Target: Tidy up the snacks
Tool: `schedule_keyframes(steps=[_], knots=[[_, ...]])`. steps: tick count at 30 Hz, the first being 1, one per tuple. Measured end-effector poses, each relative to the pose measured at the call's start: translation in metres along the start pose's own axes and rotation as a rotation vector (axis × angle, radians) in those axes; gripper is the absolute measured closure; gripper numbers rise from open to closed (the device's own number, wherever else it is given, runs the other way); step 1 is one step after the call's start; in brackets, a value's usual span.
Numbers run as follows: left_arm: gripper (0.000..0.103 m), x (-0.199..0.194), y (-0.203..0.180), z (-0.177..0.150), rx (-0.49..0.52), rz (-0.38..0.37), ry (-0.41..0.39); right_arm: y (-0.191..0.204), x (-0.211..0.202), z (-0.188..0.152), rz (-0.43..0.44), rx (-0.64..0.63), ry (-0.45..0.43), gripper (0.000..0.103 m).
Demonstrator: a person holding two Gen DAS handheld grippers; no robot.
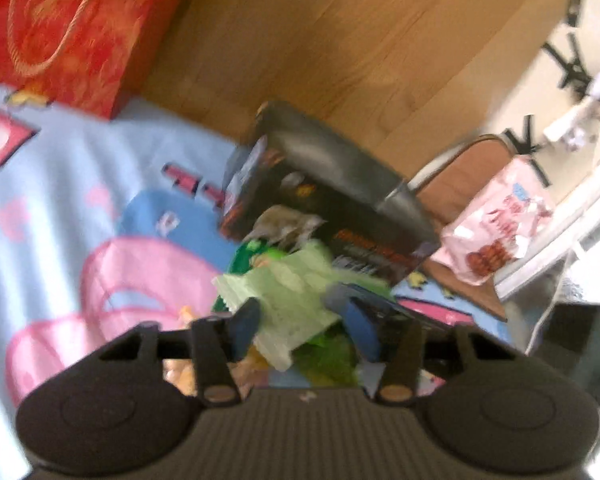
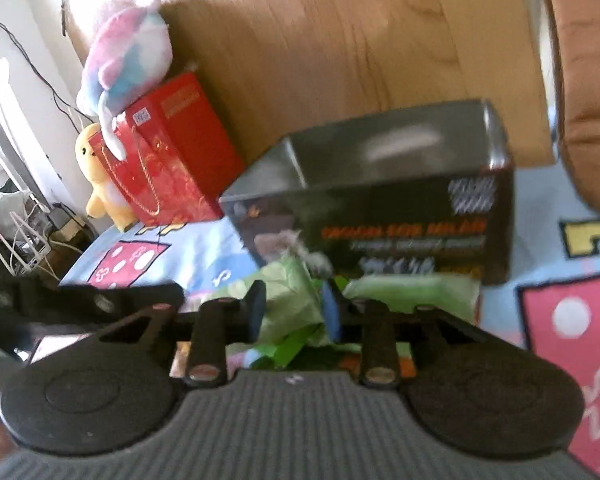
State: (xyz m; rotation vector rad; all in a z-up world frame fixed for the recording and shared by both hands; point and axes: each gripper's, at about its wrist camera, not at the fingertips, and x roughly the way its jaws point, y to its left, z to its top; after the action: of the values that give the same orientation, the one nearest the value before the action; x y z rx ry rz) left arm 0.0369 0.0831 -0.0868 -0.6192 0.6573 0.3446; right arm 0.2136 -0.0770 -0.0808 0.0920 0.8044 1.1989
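Both grippers grasp the pale green snack packet (image 1: 296, 300) from opposite sides: the left gripper (image 1: 300, 330) narrowed on one end, the right gripper (image 2: 292, 312) pinching the other, probably to carry it level. Just beyond, the open black box (image 2: 384, 196) stands on the blue bedspread (image 1: 60, 184), mouth unobstructed. Farther off are the red gift bag (image 2: 172, 156) and, apart, a pink snack bag (image 1: 496, 228); the wooden headboard (image 1: 340, 40) limits forward travel
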Motion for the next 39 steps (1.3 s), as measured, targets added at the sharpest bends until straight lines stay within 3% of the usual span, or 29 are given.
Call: schedule_keyframes(steps=[2, 4, 10, 13, 21, 25, 28, 33, 36, 38, 39], knots=[[0.072, -0.010, 0.005, -0.011, -0.026, -0.004, -0.005, 0.014, -0.011, -0.013, 0.013, -0.044, -0.019, 0.077], [0.072, -0.021, 0.005, -0.017, -0.051, -0.044, 0.002, 0.024, -0.028, -0.037, 0.019, -0.095, -0.019, 0.076], [0.072, -0.056, -0.022, -0.043, 0.042, -0.067, -0.001, 0.046, -0.066, -0.083, -0.041, -0.093, -0.036, 0.074], [0.071, -0.077, -0.026, -0.051, 0.071, -0.087, -0.021, 0.063, -0.080, -0.094, -0.021, -0.130, -0.066, 0.074], [0.070, -0.087, 0.000, -0.099, 0.005, -0.122, 0.020, 0.084, -0.090, -0.144, 0.023, -0.189, 0.032, 0.074], [0.065, -0.084, 0.003, -0.110, -0.025, -0.141, 0.033, 0.086, -0.092, -0.154, -0.008, -0.236, 0.051, 0.065], [0.054, -0.094, 0.007, -0.105, -0.023, -0.116, -0.014, 0.088, -0.096, -0.156, -0.029, -0.305, 0.037, 0.050], [0.053, -0.094, 0.004, -0.100, 0.024, -0.079, 0.004, 0.098, -0.088, -0.165, -0.052, -0.393, 0.071, 0.045], [0.058, -0.084, 0.000, -0.104, 0.055, -0.087, 0.053, 0.102, -0.077, -0.165, -0.079, -0.428, 0.090, 0.045], [0.076, -0.076, -0.003, -0.107, 0.066, -0.087, 0.088, 0.104, -0.074, -0.165, -0.085, -0.450, 0.089, 0.045], [0.076, -0.072, -0.003, -0.108, 0.069, -0.096, 0.111, 0.105, -0.074, -0.166, -0.089, -0.458, 0.085, 0.046]])
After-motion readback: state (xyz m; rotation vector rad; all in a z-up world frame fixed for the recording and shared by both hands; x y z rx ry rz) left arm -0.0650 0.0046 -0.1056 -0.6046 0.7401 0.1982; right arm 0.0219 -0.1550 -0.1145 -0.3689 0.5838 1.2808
